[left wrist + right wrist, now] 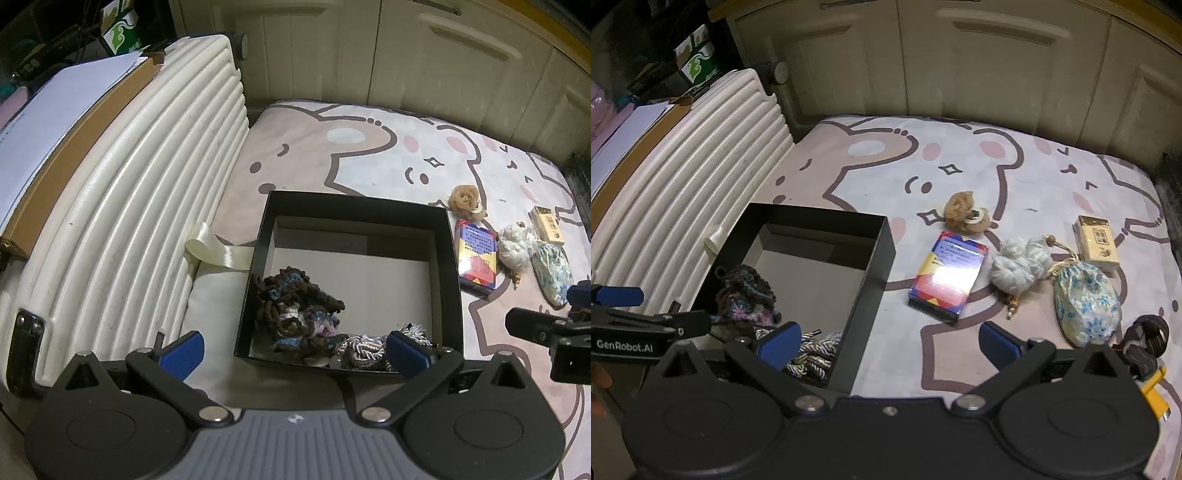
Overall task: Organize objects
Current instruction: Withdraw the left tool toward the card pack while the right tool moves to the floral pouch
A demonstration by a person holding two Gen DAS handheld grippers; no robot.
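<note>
A black open box [354, 206] [875, 258] sits on the mat and holds a dark crocheted piece [295, 310] [746, 291] and a silvery braided cord [362, 349] [812, 354]. To its right lie a colourful card box [476, 258] [947, 275], a tan fabric flower [465, 199] [966, 212], a white yarn bundle [515, 247] [1021, 266], a blue floral pouch [552, 275] [1087, 304] and a small yellow box [548, 223] [1097, 243]. My left gripper [295, 354] is open at the box's near edge. My right gripper [886, 343] is open, above the box's near right corner.
A white ribbed suitcase [129, 206] [683, 166] lies left of the box, with a cardboard box and paper [55, 129] on it. Cabinet doors [960, 66] stand behind the cartoon-print mat [351, 147]. A dark brown item [1145, 343] with a yellow tag [1156, 398] lies at the right.
</note>
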